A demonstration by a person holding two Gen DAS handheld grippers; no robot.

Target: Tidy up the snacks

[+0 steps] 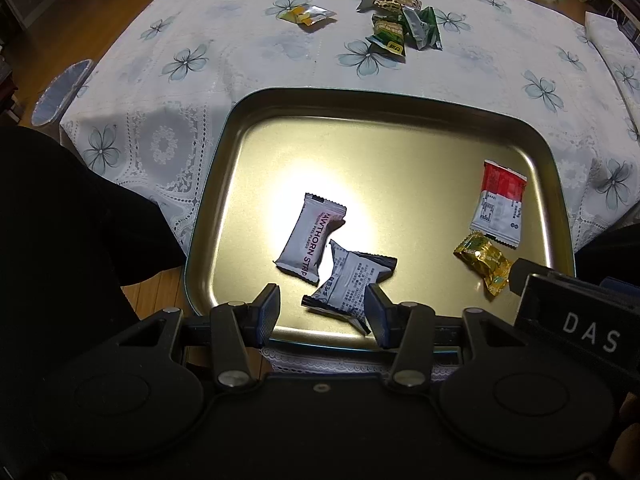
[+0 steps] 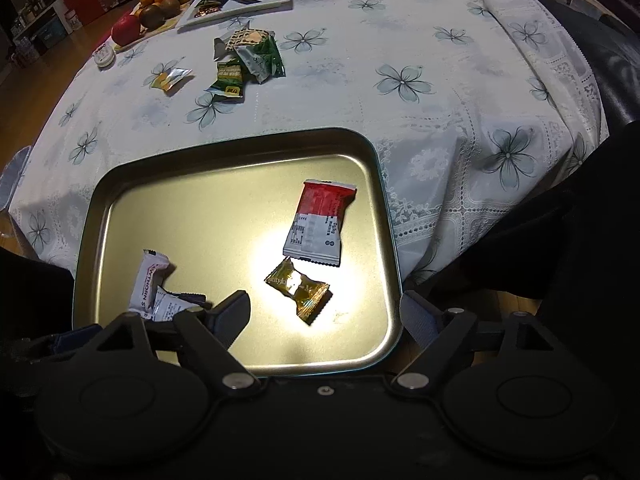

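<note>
Snack packet (image 1: 310, 238) labelled "HAWTHORN STRIP"

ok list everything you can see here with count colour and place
shallow gold metal tin tray: 1, near table edge
white hawthorn strip packet: 1, tray left
grey-and-black printed packet: 1, overlapping the hawthorn packet
red-and-white packet: 1, tray right
gold foil candy: 1, below the red-and-white packet
green and patterned snack packets: several, heaped on cloth beyond tray
yellow-and-silver packet: 1, left of heap
white floral tablecloth: 1, covering table
fruit: several, orange and red, far edge
left gripper: open, empty
right gripper: open, empty
</note>
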